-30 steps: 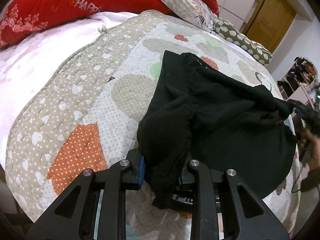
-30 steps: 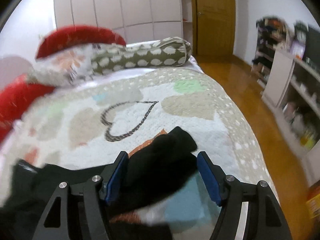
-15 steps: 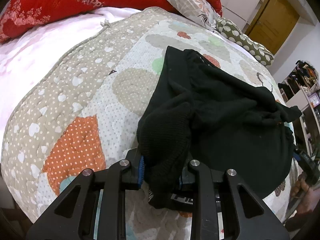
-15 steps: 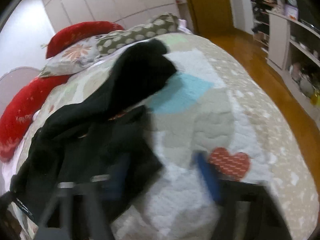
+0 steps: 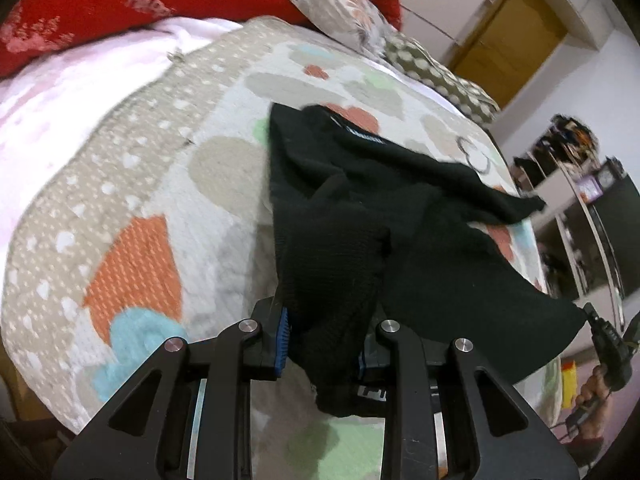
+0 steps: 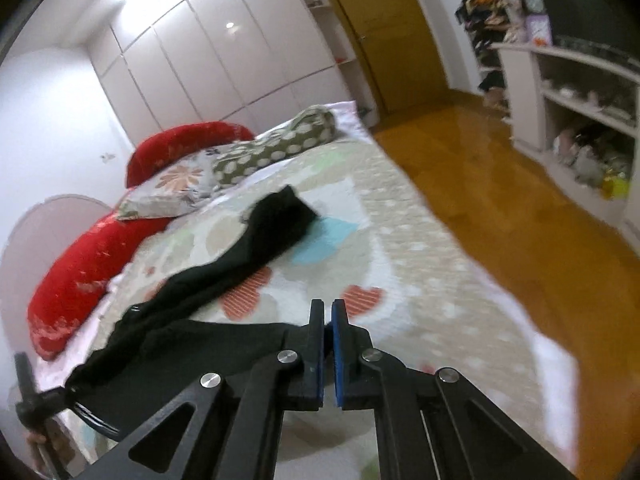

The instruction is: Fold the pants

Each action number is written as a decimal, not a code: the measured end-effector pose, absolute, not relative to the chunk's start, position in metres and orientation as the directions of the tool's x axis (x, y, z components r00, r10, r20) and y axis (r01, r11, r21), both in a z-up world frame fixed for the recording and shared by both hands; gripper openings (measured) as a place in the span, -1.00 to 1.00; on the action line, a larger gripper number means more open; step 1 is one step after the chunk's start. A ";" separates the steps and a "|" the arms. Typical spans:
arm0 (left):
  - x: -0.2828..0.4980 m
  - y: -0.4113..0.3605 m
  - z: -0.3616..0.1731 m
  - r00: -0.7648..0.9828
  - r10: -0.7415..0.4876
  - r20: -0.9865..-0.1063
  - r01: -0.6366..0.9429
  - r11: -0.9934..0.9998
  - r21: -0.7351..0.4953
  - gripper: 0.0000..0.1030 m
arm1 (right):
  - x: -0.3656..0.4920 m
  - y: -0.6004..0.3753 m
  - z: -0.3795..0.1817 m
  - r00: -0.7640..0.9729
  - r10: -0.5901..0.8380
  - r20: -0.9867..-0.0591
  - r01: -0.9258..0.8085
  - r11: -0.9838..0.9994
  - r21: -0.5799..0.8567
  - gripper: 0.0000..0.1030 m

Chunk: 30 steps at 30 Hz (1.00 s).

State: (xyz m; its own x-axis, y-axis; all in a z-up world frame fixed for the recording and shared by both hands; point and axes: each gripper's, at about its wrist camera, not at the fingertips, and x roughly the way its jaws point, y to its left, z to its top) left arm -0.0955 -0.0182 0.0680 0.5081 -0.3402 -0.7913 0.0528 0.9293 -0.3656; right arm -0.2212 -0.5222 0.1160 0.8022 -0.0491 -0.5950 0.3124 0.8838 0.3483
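The left gripper clamps bunched black cloth between its blue pads, while the right gripper, jaws just drawn nearly together, pinches a thin cloth edge.

One pair of black pants lies on the bed, on one heart-patterned quilt. Two grippers are in play: the left gripper at six o'clock of its own view, and the right gripper, seen again at four o'clock from the left. Up by the head of the bed, toward twelve, there are four cushions: two red, one floral pillow and one spotted bolster. One wooden door.
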 end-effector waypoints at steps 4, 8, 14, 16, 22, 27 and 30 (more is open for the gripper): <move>-0.098 -0.027 0.040 0.438 -0.294 -0.849 0.025 0.948 -0.316 -0.43 | -0.207 -0.534 0.082 0.696 -0.096 -0.712 0.389 0.883 0.262 -0.94; -0.107 -0.024 0.038 0.442 -0.260 -0.858 0.023 0.960 -0.279 -0.33 | -0.205 -0.542 0.066 0.591 -0.188 -0.784 0.488 0.858 0.162 -0.93; -0.114 -0.006 0.069 0.507 -0.222 -0.833 -0.021 0.963 -0.269 -0.13 | -0.205 -0.515 0.104 0.690 -0.141 -0.710 0.382 0.904 0.192 -0.44; -0.114 -0.010 0.076 0.528 -0.200 -0.826 -0.018 0.969 -0.246 -0.13 | -0.191 -0.490 0.102 0.709 -0.033 -0.705 0.274 0.933 0.232 -0.21; -0.112 -0.017 0.074 0.546 -0.169 -0.821 -0.009 0.978 -0.207 -0.13 | -0.149 -0.414 0.076 0.666 0.200 -0.719 0.053 0.948 0.313 -0.21; -0.099 -0.020 0.039 0.476 -0.195 -0.858 -0.017 0.973 -0.230 -0.13 | -0.118 -0.366 0.046 0.568 0.250 -0.785 -0.053 0.962 0.268 -0.21; -0.093 -0.016 0.030 0.455 -0.234 -0.859 -0.025 0.961 -0.275 -0.07 | -0.115 -0.353 0.037 0.540 0.219 -0.812 -0.082 0.975 0.209 -0.19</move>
State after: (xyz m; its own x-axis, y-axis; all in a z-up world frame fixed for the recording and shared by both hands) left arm -0.0934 -0.0164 0.0303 0.4547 -0.2340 -0.8593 -0.0248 0.9611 -0.2749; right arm -0.1151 -0.3527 0.0366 0.5403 0.2191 -0.8124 -0.0817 0.9746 0.2085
